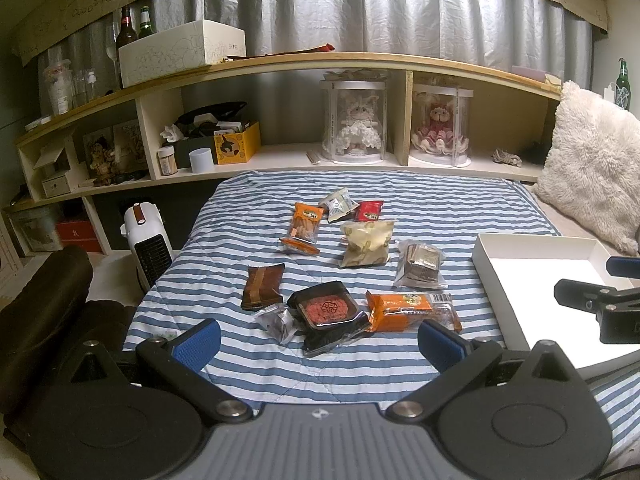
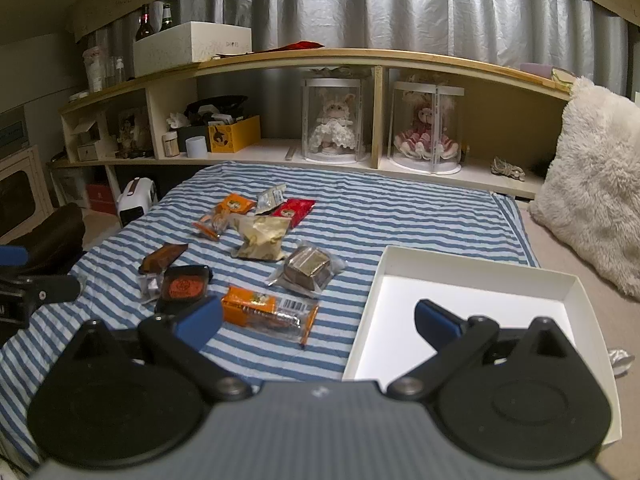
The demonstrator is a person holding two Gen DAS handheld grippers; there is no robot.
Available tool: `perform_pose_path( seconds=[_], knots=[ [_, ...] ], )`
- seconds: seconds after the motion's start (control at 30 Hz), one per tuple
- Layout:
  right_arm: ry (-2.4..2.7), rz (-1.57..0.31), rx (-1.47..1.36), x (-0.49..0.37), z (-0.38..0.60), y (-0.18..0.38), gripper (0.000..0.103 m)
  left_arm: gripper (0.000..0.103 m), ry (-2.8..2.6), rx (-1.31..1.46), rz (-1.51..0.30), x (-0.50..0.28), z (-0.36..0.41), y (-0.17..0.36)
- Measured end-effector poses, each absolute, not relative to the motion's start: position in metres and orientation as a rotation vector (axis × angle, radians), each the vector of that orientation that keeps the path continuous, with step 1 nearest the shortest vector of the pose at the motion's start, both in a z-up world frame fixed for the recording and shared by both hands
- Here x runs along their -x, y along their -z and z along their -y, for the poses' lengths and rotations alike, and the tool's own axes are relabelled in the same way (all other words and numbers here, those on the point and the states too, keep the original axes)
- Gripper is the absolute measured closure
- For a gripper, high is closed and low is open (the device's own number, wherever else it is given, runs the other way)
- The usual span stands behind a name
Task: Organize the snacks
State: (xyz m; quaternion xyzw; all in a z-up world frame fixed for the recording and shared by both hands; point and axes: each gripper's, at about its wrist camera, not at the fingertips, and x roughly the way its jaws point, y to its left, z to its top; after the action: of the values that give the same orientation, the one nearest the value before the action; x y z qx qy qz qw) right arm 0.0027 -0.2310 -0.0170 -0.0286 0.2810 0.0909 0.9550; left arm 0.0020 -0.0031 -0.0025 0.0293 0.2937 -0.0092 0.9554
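Note:
Several wrapped snacks lie on a blue-striped blanket (image 1: 280, 376). An orange bar pack (image 1: 412, 312) (image 2: 266, 312) lies nearest. Beside it is a black tray with a red cake (image 1: 326, 308) (image 2: 182, 286). Farther off lie a brown packet (image 1: 262, 286), a cream bag (image 1: 366, 244) (image 2: 262, 238) and a clear pack of brown squares (image 1: 420, 266) (image 2: 306, 270). An empty white box (image 1: 532, 280) (image 2: 472, 304) sits at the right. My left gripper (image 1: 320, 344) is open and empty, just short of the black tray. My right gripper (image 2: 318, 322) is open and empty, straddling the box's left wall.
A long wooden shelf (image 1: 280, 152) with dolls in clear cases, boxes and bottles runs behind the bed. A fluffy white pillow (image 1: 592, 168) lies at the right. A white heater (image 1: 146, 244) stands left of the bed. A dark rolled cushion (image 1: 44, 312) is at the near left.

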Motion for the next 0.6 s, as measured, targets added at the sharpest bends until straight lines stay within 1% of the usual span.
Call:
perform_pose_path(
  seconds=[0.33,0.6],
  knots=[
    [-0.186,-0.570,0.059,-0.003,0.231,0.017,0.000,0.000,0.018,-0.060,-0.595,-0.003,0.004,0.005],
    [-0.220,-0.577,0.063,-0.010,0.227,0.027,0.000,0.000,-0.033,-0.068,-0.615,-0.018,-0.001,0.030]
  ],
)
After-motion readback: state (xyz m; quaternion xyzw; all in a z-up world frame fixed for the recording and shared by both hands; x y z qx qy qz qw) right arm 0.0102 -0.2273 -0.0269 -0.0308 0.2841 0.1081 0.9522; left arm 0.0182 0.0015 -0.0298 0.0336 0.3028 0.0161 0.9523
